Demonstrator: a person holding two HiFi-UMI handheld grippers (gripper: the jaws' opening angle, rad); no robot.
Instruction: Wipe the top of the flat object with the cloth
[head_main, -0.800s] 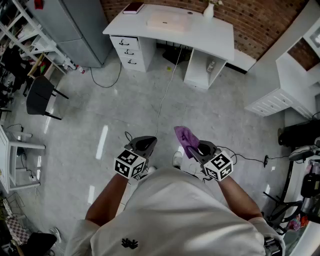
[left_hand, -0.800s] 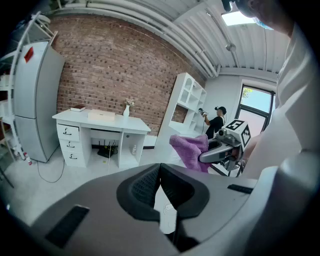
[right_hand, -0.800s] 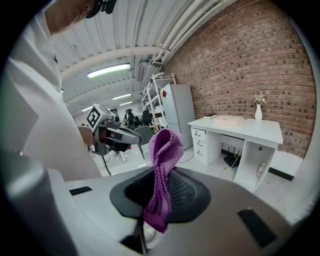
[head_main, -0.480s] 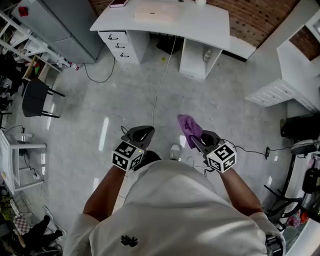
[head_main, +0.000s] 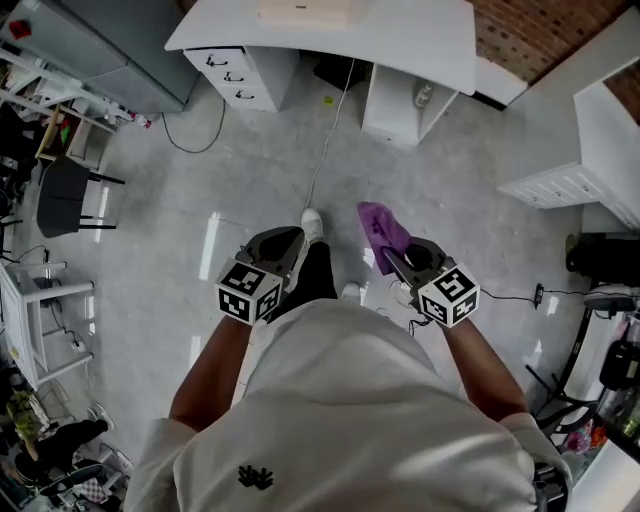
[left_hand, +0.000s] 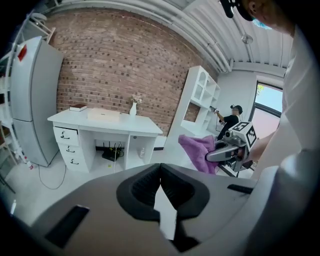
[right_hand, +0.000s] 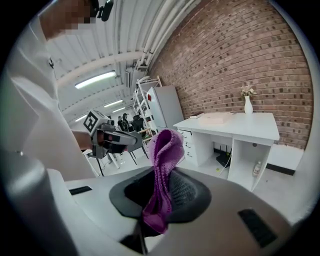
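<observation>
A beige flat object (head_main: 305, 10) lies on the white desk (head_main: 420, 35) at the far end of the room, well away from both grippers; it also shows as a flat object (left_hand: 103, 115) in the left gripper view and as a flat object (right_hand: 215, 118) in the right gripper view. My right gripper (head_main: 400, 255) is shut on a purple cloth (head_main: 382, 228), which stands up out of the jaws as a folded cloth (right_hand: 166, 150). My left gripper (head_main: 285, 245) is held beside it at waist height, shut, with nothing in it (left_hand: 160, 172).
A cable (head_main: 325, 150) runs over the grey floor from the desk toward my feet. A black chair (head_main: 65, 200) stands at the left, a grey cabinet (head_main: 110, 40) at the far left, white shelving (head_main: 570, 180) at the right. A vase (left_hand: 133, 109) stands on the desk.
The desk has slid up and out of the head view's top edge while I walk; one foot has stepped forward. Both grippers keep their pose, the cloth still held.
</observation>
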